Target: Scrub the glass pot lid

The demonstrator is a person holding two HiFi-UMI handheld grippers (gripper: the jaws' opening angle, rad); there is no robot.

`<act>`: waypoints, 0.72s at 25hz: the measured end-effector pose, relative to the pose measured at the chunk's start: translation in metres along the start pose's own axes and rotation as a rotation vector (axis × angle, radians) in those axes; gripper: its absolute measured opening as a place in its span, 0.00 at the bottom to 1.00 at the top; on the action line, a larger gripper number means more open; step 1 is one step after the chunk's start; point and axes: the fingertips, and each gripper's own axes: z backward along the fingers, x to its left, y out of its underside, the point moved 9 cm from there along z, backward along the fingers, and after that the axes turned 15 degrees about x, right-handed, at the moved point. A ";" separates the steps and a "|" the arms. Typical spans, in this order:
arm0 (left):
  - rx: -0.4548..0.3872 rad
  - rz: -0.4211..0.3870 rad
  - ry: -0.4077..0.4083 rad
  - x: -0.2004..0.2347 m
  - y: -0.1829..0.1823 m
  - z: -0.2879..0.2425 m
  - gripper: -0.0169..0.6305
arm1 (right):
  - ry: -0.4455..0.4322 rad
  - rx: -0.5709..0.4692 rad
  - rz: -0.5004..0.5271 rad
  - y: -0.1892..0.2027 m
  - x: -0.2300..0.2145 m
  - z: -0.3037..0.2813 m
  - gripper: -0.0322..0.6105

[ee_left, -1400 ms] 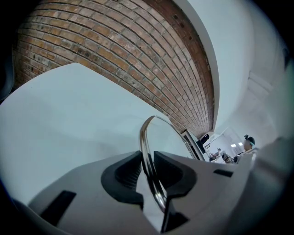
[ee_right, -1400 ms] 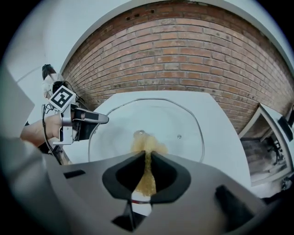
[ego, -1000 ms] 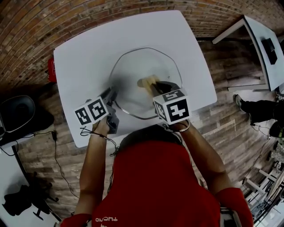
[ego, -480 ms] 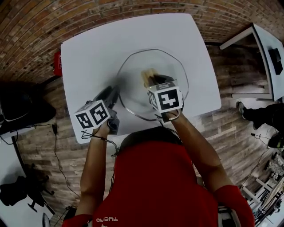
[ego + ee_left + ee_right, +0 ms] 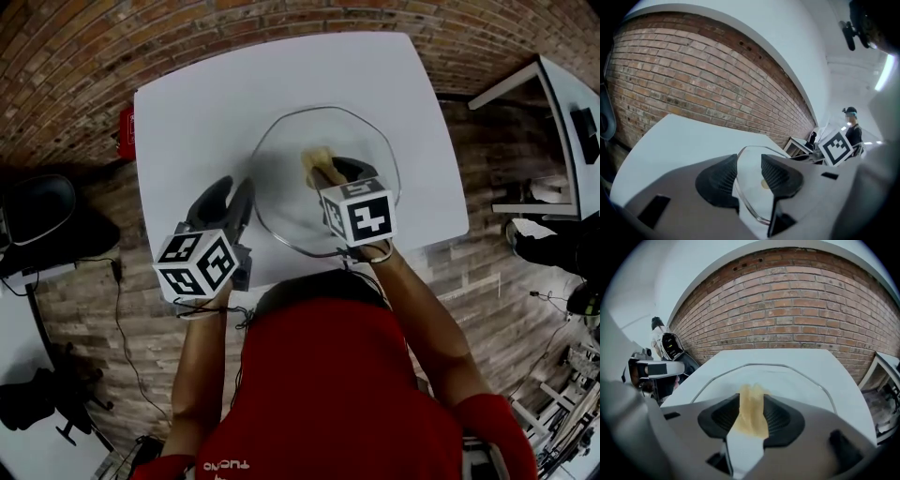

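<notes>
The glass pot lid (image 5: 281, 150) lies flat on the white table (image 5: 187, 103). My right gripper (image 5: 328, 171) is over the lid's middle with a yellow sponge (image 5: 316, 159) between its jaws. Those jaws are opening, and in the right gripper view the sponge (image 5: 752, 413) still touches both pads of the right gripper (image 5: 752, 404), above the lid (image 5: 787, 376). My left gripper (image 5: 232, 190) is open at the lid's left edge. In the left gripper view, the lid's rim (image 5: 750, 187) runs through the gap of the left gripper (image 5: 749, 164), and the pads do not press on it.
A red object (image 5: 125, 131) sits at the table's left edge. A black seat (image 5: 37, 220) and cables lie on the brick floor to the left. Another white table (image 5: 562, 112) stands at the right. A person (image 5: 851, 126) stands in the background.
The left gripper's jaws have spread and it has drawn back a little from the lid's left rim. The right gripper stays over the lid's middle with the sponge.
</notes>
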 end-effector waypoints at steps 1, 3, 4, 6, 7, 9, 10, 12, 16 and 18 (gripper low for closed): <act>-0.017 -0.028 0.003 -0.006 -0.004 0.002 0.26 | -0.004 -0.015 0.001 0.001 -0.001 0.006 0.29; -0.053 -0.082 0.015 -0.019 -0.011 0.005 0.26 | -0.015 -0.062 0.007 0.003 -0.004 0.020 0.29; -0.074 -0.108 0.023 -0.025 -0.015 0.007 0.26 | -0.025 -0.098 0.017 0.004 -0.005 0.029 0.29; -0.122 -0.163 0.038 -0.039 -0.024 0.011 0.26 | -0.059 -0.197 0.057 0.003 -0.005 0.048 0.29; -0.148 -0.190 0.046 -0.046 -0.028 0.013 0.26 | -0.078 -0.253 0.083 0.002 -0.004 0.059 0.29; -0.197 -0.243 0.064 -0.060 -0.036 0.017 0.26 | -0.104 -0.363 0.135 -0.002 -0.002 0.081 0.29; -0.217 -0.267 0.073 -0.066 -0.039 0.018 0.26 | -0.109 -0.411 0.159 -0.004 -0.001 0.091 0.29; -0.251 -0.312 0.085 -0.079 -0.045 0.022 0.25 | -0.108 -0.494 0.203 -0.009 0.002 0.109 0.26; -0.323 -0.386 0.095 -0.102 -0.057 0.031 0.18 | -0.100 -0.627 0.296 -0.018 0.009 0.134 0.20; -0.359 -0.418 0.096 -0.111 -0.062 0.036 0.15 | -0.111 -0.676 0.327 -0.022 0.014 0.143 0.18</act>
